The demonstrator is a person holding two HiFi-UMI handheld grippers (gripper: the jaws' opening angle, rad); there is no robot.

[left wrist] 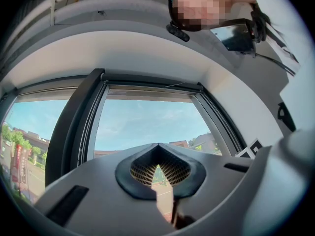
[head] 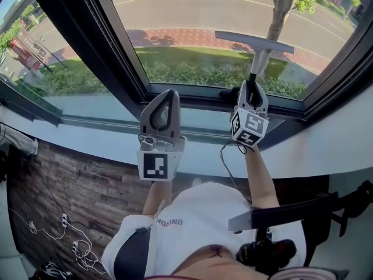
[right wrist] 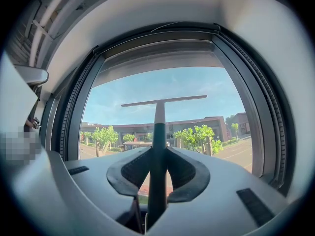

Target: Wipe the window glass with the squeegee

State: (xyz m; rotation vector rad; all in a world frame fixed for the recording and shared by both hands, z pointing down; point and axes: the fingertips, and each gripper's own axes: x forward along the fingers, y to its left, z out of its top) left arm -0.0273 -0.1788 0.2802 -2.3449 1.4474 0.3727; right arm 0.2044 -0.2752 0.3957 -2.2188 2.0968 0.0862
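Observation:
My right gripper (head: 252, 85) is shut on the dark handle of a squeegee (head: 256, 54), whose grey blade (head: 254, 41) lies across the window glass (head: 233, 22). In the right gripper view the squeegee (right wrist: 158, 127) rises straight from between the jaws of that gripper (right wrist: 158, 167), its blade (right wrist: 165, 101) level against the sky. My left gripper (head: 165, 95) hangs left of it, below the pane, shut with nothing between its jaws. In the left gripper view the left gripper (left wrist: 158, 167) has its tips together.
A thick dark mullion (head: 99, 39) divides the panes, with a grey sill (head: 192, 121) along the bottom. A white ledge (head: 326, 150) runs under the window. Cables and a power strip (head: 64, 220) lie on the wooden floor at left. A black chair (head: 303, 214) stands at right.

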